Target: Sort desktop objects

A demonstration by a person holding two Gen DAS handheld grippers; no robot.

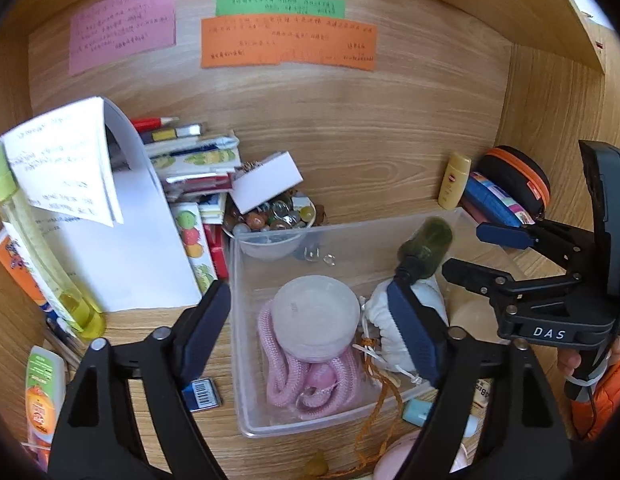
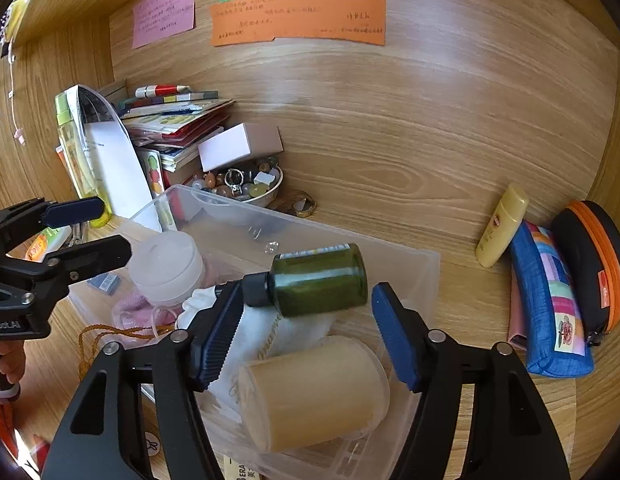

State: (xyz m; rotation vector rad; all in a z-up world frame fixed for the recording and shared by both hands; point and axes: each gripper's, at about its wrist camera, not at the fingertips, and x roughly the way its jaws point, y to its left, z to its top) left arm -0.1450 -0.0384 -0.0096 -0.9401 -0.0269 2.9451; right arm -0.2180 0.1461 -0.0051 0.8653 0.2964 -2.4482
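Over the clear bin (image 2: 410, 264) — "DAS"-marked right tongs (image 2: 306, 332) and left tongs (image 1: 310, 340), both agape, empty-handed.

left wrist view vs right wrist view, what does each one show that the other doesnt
Only the left wrist view shows the small blue barcoded box on the desk beside the bin and the pale pink rounded item at the bottom edge.

Only the right wrist view shows the beige cylindrical jar clearly in the bin.

Both show the clear plastic bin, the dark green bottle lying free between the open right gripper fingers, the frosted white round jar and the open left gripper.
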